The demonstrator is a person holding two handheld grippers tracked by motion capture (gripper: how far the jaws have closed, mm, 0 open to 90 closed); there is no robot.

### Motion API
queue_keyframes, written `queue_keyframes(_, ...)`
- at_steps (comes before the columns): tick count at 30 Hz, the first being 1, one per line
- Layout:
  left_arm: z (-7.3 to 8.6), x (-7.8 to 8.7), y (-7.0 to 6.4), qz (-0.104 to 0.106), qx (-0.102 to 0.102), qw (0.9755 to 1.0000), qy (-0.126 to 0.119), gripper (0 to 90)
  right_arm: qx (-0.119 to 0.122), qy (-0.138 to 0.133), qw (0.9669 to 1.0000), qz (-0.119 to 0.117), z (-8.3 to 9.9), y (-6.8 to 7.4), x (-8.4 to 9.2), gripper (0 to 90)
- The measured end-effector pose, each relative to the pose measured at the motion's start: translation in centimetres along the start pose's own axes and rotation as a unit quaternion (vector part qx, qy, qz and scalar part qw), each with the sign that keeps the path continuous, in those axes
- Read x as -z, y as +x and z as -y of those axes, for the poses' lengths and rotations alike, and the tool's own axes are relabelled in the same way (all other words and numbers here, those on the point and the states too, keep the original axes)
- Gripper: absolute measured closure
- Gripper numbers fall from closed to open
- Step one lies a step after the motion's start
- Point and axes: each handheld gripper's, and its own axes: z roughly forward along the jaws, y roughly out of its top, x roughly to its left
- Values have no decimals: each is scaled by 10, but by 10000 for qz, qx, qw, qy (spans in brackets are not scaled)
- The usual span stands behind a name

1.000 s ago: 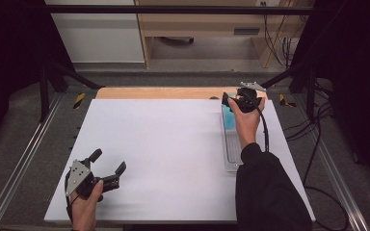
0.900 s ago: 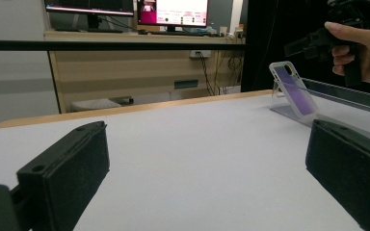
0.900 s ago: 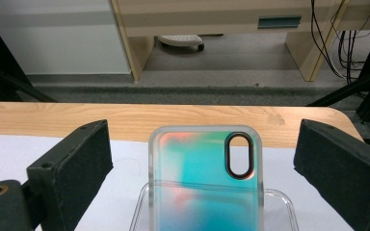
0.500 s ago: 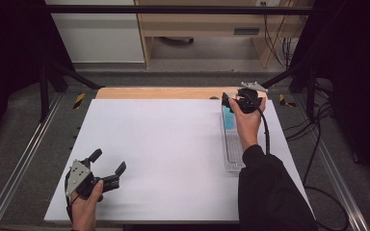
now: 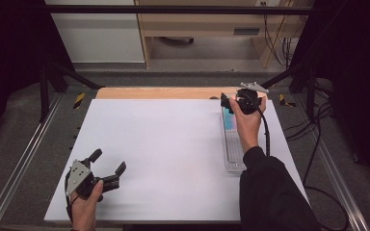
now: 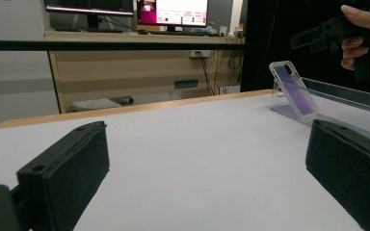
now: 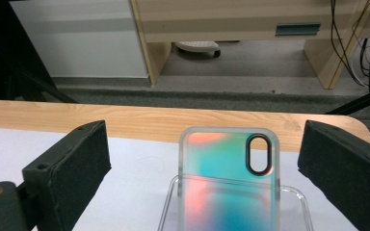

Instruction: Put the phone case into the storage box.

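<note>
The phone case [image 7: 229,178], iridescent teal and pink with a clear rim and an oval camera cut-out, leans upright on a clear stand [image 5: 232,144] at the far right side of the white desk [image 5: 164,154]. The right tool [image 5: 227,102] hangs just above and behind the case, and its jaws, which have just been opening, stand wide to either side of it without touching it; nothing is gripped. By the look of it the case is already set on the stand and let go, so the placing seems done and only drawing the hand away from the case is left. The left tool [image 5: 108,166] rests well away from the case at the desk's near left corner, jaws spread and empty.
</note>
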Motion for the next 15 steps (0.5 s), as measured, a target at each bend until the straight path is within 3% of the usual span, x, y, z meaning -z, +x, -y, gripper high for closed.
queue_keyframes(15, 0, 0, 0, 7, -17, 10000, 14, 9, -70, 28, 9994, -335, 0, 5, 14, 45)
